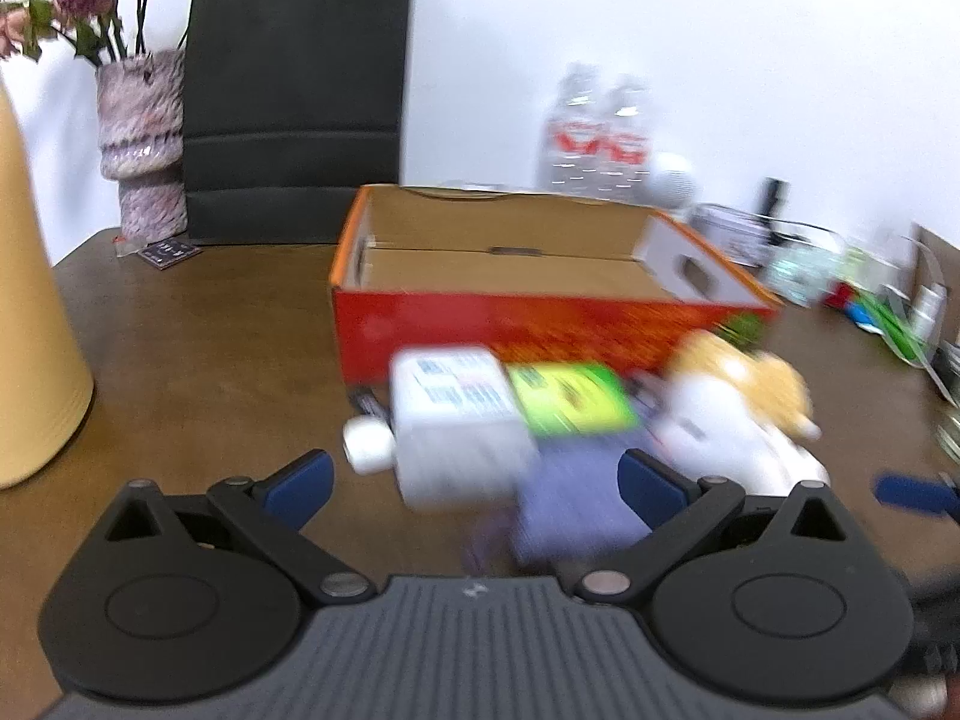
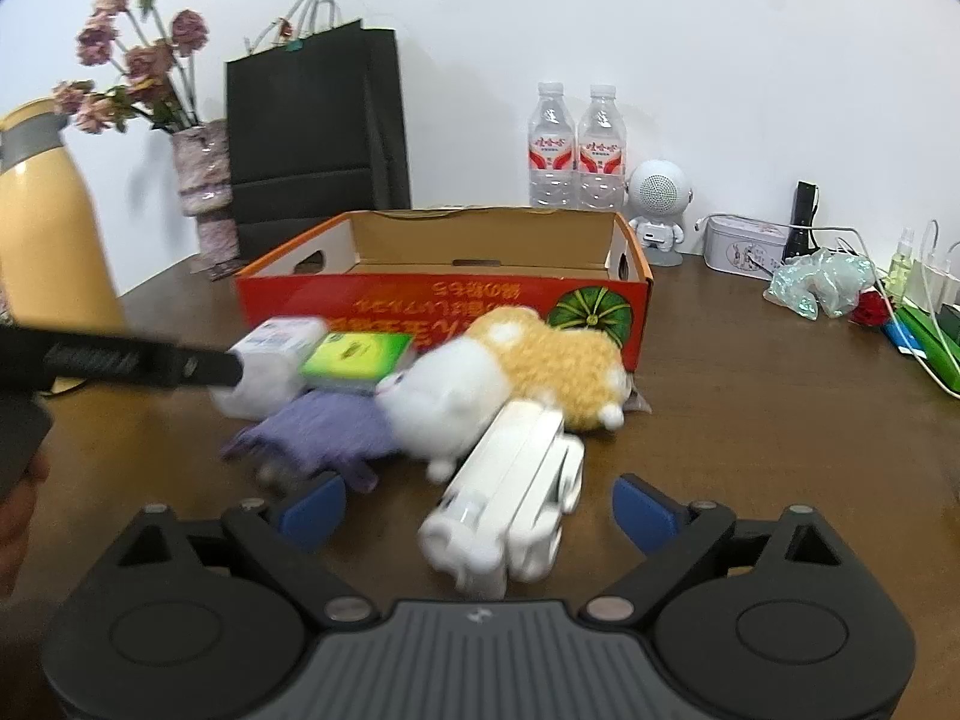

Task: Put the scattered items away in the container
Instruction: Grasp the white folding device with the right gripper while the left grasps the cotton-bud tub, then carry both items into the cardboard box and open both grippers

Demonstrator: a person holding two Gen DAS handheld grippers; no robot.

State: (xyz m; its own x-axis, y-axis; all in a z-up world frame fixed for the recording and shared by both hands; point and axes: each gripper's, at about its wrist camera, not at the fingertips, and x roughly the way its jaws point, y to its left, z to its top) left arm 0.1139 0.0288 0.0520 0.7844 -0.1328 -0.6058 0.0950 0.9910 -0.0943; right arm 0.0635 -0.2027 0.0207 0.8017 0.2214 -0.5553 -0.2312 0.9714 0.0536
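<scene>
An open red cardboard box [image 1: 540, 330] [image 2: 444, 300] stands on the brown table, empty inside. In front of it lies a pile: a white bottle [image 1: 456, 420] [image 2: 270, 366], a green packet [image 1: 570, 399] [image 2: 357, 357], a purple cloth [image 1: 570, 504] [image 2: 324, 432], a white-and-tan plush toy [image 1: 732, 408] [image 2: 510, 378] and a white folded gadget [image 2: 516, 492]. My left gripper [image 1: 474, 480] is open, its fingers either side of the bottle and cloth. My right gripper [image 2: 480, 507] is open around the white gadget.
A yellow jug [image 1: 30, 312] [image 2: 48, 228] stands at the left. A flower vase [image 2: 207, 192], black paper bag [image 2: 318, 126], two water bottles [image 2: 576, 150], a white robot speaker [image 2: 660, 210] and a tin [image 2: 744, 246] line the back. Clutter with cables [image 2: 888, 294] lies right.
</scene>
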